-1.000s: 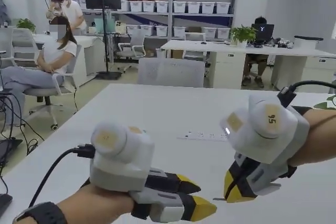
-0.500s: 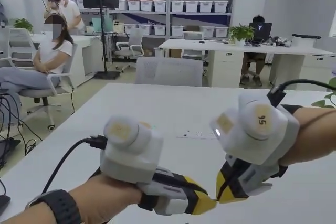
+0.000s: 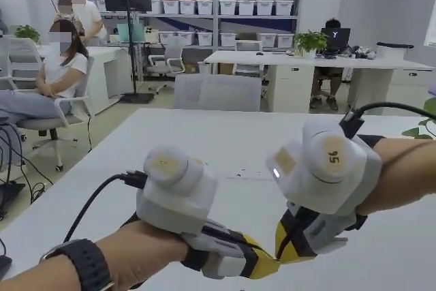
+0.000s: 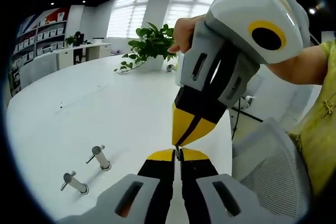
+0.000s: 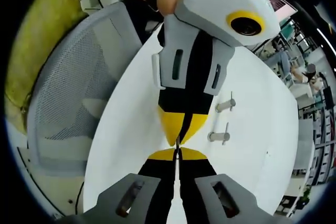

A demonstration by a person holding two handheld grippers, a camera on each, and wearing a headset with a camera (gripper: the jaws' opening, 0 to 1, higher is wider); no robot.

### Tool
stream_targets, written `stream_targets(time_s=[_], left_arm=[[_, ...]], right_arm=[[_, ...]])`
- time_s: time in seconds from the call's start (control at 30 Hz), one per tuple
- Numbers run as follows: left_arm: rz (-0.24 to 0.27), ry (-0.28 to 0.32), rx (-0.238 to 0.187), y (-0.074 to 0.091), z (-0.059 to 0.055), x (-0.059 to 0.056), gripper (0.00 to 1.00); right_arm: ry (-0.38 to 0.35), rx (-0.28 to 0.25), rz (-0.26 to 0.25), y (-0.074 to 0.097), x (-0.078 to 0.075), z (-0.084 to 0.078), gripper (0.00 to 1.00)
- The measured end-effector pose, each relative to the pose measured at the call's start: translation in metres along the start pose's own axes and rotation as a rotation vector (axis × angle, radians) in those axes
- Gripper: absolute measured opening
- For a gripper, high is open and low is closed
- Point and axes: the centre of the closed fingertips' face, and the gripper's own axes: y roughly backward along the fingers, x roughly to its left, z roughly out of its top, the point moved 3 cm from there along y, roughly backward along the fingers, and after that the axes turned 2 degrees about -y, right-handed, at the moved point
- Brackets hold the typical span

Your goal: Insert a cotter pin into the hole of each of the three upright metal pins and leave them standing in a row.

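Left gripper view has my left tongs [image 4: 178,157] clenched, the yellow tips pressed flat together, and my right tongs [image 4: 177,142] coming down from above, just as tightly closed, so that the two pairs of tips meet nose to nose. A thin metal sliver [image 4: 178,153] shows right at that meeting point, lying in the seam of the jaws; I cannot tell which pair actually pinches it. On the far side of the tips, near but apart from them, two metal pins [image 4: 100,158] are on the white table [image 4: 79,103], just beside each other, each with a short cross-piece through its top end; they look to be on end, though the fisheye tilts them. In the head view my tongs meet low and near over the table, with a black wristwatch [image 3: 80,264] on my left wrist. A grey mesh chair [image 5: 68,93] is close behind my left arm. Far right on the table is a leafy plant [image 4: 148,43]. Farther off, a person [image 3: 61,66] sits on the left and shelves of white bins [image 3: 238,8] line the back wall.
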Motion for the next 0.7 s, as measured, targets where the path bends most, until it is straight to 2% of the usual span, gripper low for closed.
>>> stream_targets(time_s=[0.5, 0.7], left_arm=[[-0.006, 0.031, 0.027, -0.0045, -0.0028, -0.0008, 0.00], [0.003, -0.001, 0.027, -0.0033, -0.0026, 0.0004, 0.00]], right_arm=[[0.017, 0.023, 0.004, -0.0024, 0.0023, -0.0019, 0.02], [0.014, 0.021, 0.001, -0.0025, 0.0010, -0.0014, 0.02]])
